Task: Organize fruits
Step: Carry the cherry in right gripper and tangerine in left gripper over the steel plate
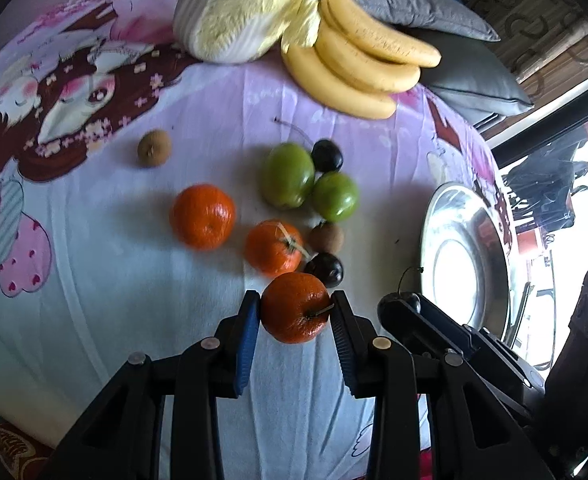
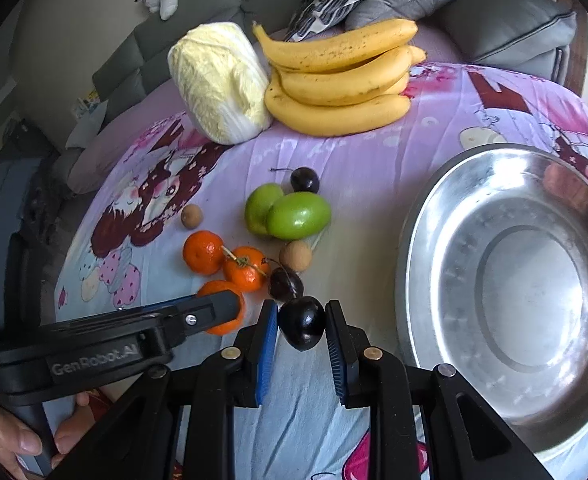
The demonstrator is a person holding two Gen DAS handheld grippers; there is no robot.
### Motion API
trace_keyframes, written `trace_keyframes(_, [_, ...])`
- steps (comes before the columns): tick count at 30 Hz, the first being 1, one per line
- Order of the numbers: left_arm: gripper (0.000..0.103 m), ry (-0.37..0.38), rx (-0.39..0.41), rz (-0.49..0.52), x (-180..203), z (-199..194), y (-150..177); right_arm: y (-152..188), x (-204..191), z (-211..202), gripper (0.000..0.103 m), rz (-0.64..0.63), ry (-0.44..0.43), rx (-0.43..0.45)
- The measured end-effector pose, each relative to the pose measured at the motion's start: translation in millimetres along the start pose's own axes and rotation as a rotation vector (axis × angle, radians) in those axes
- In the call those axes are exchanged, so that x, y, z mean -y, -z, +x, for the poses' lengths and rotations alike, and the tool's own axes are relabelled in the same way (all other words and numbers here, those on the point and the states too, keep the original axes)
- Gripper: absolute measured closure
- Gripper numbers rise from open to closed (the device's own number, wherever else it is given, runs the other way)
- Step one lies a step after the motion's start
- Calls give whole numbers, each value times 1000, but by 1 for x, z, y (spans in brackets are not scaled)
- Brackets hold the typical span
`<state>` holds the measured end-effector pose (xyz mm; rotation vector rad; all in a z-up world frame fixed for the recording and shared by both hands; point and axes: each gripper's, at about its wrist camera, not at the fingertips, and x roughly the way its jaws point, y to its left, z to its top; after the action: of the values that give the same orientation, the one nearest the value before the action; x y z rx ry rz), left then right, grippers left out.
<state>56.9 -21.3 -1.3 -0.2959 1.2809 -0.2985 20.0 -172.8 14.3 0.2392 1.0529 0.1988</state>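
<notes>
My left gripper (image 1: 296, 303) is shut on an orange tangerine (image 1: 294, 312), held just above the cartoon-print cloth (image 1: 93, 280). My right gripper (image 2: 301, 312) is shut on a dark cherry (image 2: 302, 324), also off the cloth. In the right wrist view the left gripper (image 2: 229, 304) sits just to the left, with its tangerine (image 2: 221, 327) partly hidden. On the cloth lie two more tangerines (image 1: 202, 216) (image 1: 273, 246), two green fruits (image 1: 287, 174) (image 1: 335, 196), two dark cherries (image 1: 326, 155) (image 1: 324, 269) and two brown longans (image 1: 153, 148) (image 1: 326, 237).
A wide steel bowl (image 2: 414, 260) stands at the right with nothing in it. A bunch of bananas (image 2: 334, 76) and a napa cabbage (image 2: 217, 80) lie at the far side, with grey cushions (image 2: 502, 20) behind. A person's hand (image 2: 9, 440) grips the left gripper's handle.
</notes>
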Motion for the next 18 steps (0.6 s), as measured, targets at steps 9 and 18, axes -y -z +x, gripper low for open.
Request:
trace_keyframes(9, [66, 5, 52, 14, 21, -12, -24, -22, 17, -11, 77, 80, 90, 47])
trace_keyframes(18, [66, 7, 45, 50, 49, -2, -39, -42, 53, -16, 77, 187, 197, 75])
